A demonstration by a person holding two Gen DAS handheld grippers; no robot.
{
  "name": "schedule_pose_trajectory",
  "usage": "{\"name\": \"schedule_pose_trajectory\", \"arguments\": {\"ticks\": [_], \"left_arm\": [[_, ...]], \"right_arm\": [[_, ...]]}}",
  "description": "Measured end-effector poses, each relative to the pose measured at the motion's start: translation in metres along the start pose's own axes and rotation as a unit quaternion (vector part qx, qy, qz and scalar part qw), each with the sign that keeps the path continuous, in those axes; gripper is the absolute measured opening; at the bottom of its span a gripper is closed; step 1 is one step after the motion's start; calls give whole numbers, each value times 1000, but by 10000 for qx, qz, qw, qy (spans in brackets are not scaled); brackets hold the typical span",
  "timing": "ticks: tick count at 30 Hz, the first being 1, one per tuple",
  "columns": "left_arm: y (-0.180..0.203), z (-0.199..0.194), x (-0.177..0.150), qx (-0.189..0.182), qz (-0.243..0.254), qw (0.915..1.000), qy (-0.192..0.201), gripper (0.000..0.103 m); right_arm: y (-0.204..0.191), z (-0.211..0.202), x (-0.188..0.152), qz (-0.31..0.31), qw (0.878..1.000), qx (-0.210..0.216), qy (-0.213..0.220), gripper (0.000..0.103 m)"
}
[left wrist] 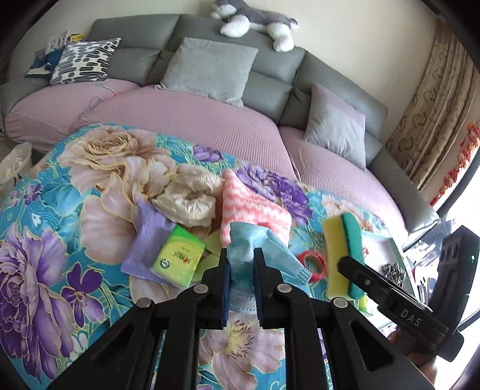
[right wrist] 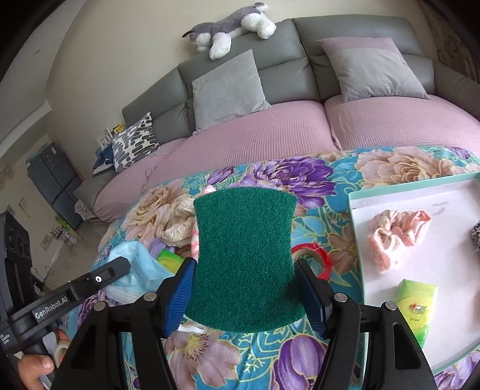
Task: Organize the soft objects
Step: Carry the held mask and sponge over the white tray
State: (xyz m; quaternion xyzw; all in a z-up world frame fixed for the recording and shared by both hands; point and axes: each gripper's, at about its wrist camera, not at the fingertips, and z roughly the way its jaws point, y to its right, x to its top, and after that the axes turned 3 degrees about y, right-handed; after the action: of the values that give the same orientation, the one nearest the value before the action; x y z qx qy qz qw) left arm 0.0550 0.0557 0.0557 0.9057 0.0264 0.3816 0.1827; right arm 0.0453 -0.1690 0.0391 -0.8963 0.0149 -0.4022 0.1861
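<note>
My left gripper is shut on a light blue face mask, which hangs lifted above the floral tablecloth. My right gripper is shut on a yellow sponge with a green scouring side, also lifted off the table. In the left wrist view the sponge shows edge-on at the right. In the right wrist view the mask shows at the lower left. A white tray at the right holds a pink scrunchie and a green tissue pack.
On the cloth lie a second green tissue pack, a purple cloth, a pink striped cloth, a cream lace piece and a red tape roll. Behind stands a sofa with cushions and a plush dog.
</note>
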Motion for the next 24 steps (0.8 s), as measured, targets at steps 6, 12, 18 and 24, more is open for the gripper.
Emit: {"name": "schedule_pose_trajectory", "arguments": {"ticks": [6, 12, 18, 24], "left_arm": [[12, 1, 3, 88, 24, 9999, -41, 14], [45, 3, 6, -167, 223, 9996, 41, 14], [79, 17, 9, -470, 292, 9985, -25, 14], [131, 35, 11, -864, 625, 9941, -180, 14]], "right_arm": [[26, -14, 5, 184, 9995, -216, 107, 69], [72, -36, 9, 481, 9960, -699, 269, 69], [123, -61, 12, 831, 9871, -1309, 402, 69], [162, -76, 10, 1130, 9787, -1660, 427, 69]]}}
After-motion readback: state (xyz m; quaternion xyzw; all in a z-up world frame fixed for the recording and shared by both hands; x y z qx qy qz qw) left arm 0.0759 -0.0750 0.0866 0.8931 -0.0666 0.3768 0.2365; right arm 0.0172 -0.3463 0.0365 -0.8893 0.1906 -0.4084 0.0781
